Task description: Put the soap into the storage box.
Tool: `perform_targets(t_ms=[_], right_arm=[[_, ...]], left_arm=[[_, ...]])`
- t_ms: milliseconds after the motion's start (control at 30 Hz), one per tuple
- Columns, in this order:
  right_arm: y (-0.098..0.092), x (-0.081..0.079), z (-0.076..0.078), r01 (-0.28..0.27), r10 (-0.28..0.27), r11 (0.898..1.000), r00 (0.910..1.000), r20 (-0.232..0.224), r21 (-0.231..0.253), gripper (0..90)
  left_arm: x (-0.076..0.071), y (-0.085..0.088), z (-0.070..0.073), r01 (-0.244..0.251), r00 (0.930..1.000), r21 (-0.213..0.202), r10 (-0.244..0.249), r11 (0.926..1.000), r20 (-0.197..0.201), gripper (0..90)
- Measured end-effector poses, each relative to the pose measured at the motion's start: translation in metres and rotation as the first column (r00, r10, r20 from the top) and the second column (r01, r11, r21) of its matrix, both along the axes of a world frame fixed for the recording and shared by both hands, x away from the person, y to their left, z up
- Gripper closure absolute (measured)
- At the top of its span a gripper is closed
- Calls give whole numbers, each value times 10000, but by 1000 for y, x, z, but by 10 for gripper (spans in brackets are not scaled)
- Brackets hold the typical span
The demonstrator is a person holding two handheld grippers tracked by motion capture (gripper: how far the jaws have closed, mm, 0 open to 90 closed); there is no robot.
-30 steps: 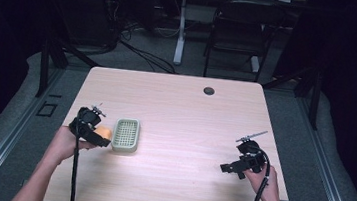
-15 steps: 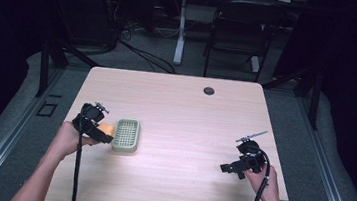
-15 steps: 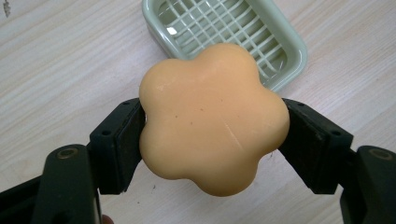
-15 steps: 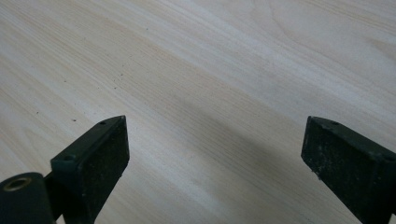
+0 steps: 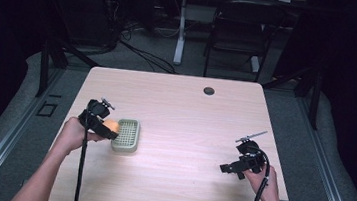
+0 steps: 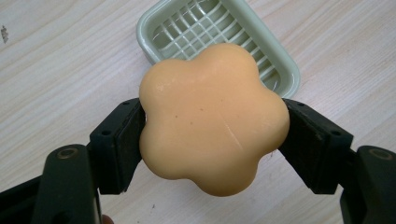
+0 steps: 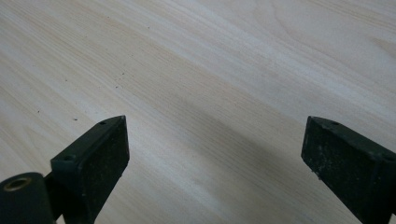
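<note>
Waxy-smooth soap (image 6: 212, 116), glossy plastic dish (image 6: 285, 70), matt pale wood table (image 7: 210, 70)

No text, label, brand, number or sign can be read on anything here.

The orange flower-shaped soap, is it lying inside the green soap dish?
No, the orange flower-shaped soap is clamped between the jaws of the left gripper, held in front of the empty green soap dish.

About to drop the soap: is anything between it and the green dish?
Nothing visible. The left gripper holds the soap just short of the dish, whose grid looks empty.
</note>
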State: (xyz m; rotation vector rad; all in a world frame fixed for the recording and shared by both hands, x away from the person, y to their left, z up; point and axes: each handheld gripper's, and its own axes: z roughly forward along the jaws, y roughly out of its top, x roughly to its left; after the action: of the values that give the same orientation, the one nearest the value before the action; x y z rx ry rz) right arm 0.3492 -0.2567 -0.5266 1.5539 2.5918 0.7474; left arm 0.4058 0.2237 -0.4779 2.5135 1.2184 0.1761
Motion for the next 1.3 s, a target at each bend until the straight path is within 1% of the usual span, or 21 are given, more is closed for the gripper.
perform_targets(t_ms=[167, 367, 467, 533, 667, 700, 800, 1167, 1200, 1267, 1300], right_arm=[[0, 0, 0, 2, -2, 10000, 10000, 0, 8, 72], [1, 0, -1, 38, -38, 10000, 10000, -2, 49, 72], [1, 0, -1, 32, -32, 10000, 10000, -14, 39, 72], [1, 0, -1, 31, -31, 10000, 10000, -12, 38, 72], [1, 0, -1, 36, -36, 10000, 10000, -18, 35, 72], [1, 0, -1, 33, -33, 10000, 10000, -29, 37, 72], [1, 0, -1, 31, -31, 10000, 10000, -31, 41, 72], [1, 0, -1, 6, -5, 10000, 10000, -63, 47, 72], [1, 0, -1, -21, 21, 10000, 10000, -94, 26, 72], [1, 0, -1, -36, 36, 10000, 9999, -107, 13, 72], [1, 0, -2, -11, 11, 10000, 10000, -96, 34, 72]], left_arm=[[4, -4, -1, 73, 10000, 26, -72, 10000, -58, 268], [8, -8, -2, 88, 10000, -45, -88, 10000, -4, 268], [11, -8, -2, 105, 9999, -11, -105, 9999, 26, 268], [12, -9, -2, 114, 9999, -45, -114, 9999, -44, 268], [15, -12, -5, 144, 9999, -36, -144, 9999, -5, 268], [16, -12, -6, 148, 9999, -49, -149, 9999, -79, 268], [17, -14, -7, 165, 9998, -71, -166, 9998, -68, 268], [23, -26, -16, 310, 9994, -34, -311, 9995, -142, 268], [24, -27, -17, 281, 9995, -99, -283, 9996, -148, 268], [24, -28, -19, 302, 9995, -82, -303, 9995, -126, 268], [25, -28, -19, 346, 9992, -82, -348, 9994, -203, 268]])
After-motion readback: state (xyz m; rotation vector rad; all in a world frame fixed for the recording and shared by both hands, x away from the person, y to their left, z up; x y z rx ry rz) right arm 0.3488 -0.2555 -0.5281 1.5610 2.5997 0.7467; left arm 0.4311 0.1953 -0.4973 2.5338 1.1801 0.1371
